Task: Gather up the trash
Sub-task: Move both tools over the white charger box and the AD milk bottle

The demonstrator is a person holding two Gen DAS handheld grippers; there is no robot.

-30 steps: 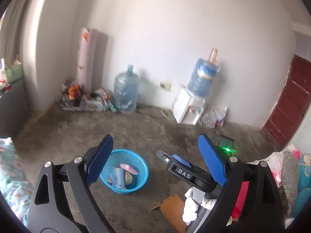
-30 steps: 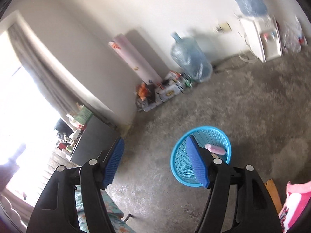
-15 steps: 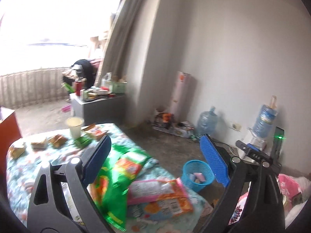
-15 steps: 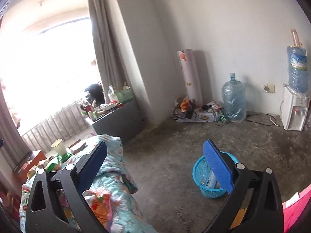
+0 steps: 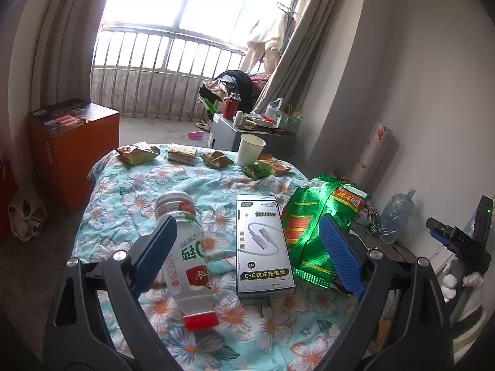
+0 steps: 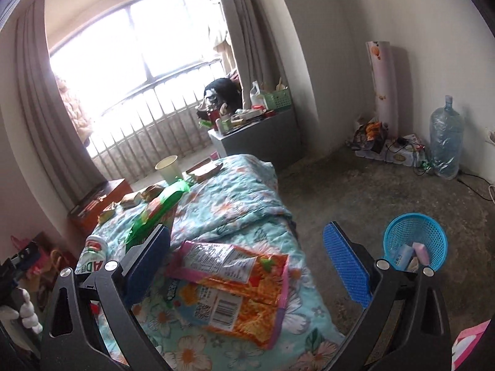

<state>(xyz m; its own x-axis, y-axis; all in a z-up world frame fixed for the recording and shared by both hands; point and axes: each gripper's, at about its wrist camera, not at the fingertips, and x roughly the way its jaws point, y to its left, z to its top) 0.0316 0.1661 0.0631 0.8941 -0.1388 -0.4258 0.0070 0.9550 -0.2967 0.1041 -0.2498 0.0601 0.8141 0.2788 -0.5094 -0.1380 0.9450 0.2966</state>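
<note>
Both wrist views have swung away from the bare concrete floor and now face the low table under a turquoise floral quilt (image 5: 130,191). On that quilt, the left gripper (image 5: 247,256) hangs with its jaws wide apart and holding nothing; between them lie one clear plastic drink bottle with a red cap (image 5: 188,266) on its side and one grey charging-cable box (image 5: 263,244). One green foil snack bag (image 5: 312,225) lies just right of the box, partly behind the right blue pad. Along the quilt's far edge sit one white paper cup (image 5: 251,150) and five small crumpled wrappers. The right gripper (image 6: 247,262), jaws also wide apart and empty, hovers over two orange snack packets (image 6: 235,281) overlapping at the quilt's near corner. One round blue mesh plastic basket (image 6: 414,241) stands on the floor, well apart from the quilt, with a few pieces inside.
</note>
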